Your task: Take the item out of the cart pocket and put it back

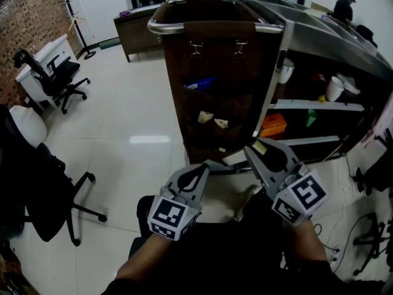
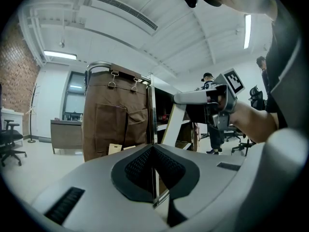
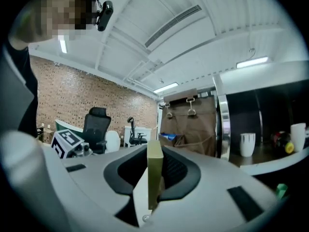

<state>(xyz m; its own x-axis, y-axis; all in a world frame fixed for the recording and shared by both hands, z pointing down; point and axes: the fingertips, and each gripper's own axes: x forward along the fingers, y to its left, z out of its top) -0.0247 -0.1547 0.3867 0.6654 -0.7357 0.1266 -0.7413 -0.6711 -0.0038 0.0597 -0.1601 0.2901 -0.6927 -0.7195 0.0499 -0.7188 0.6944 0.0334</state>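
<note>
A brown fabric pocket organizer [image 1: 215, 66] hangs by two clips from the cart's end rail [image 1: 212, 24]. Its pockets hold a blue item [image 1: 199, 83] and two tan packets [image 1: 206, 117]. My right gripper [image 1: 256, 147] hovers low in front of the organizer. It is shut on a thin flat tan card [image 3: 154, 170], which shows edge-on between the jaws in the right gripper view. My left gripper [image 1: 206, 166] is beside it on the left, shut with nothing in it [image 2: 154, 178]. The organizer [image 2: 113, 115] stands ahead in the left gripper view.
The cart's open shelves [image 1: 319, 106] on the right carry white cups [image 1: 334, 88], an orange box [image 1: 273, 125] and a green bottle [image 1: 311, 117]. Black office chairs [image 1: 58, 78] stand at the left on the glossy white floor. A person [image 1: 344, 6] stands at the back right.
</note>
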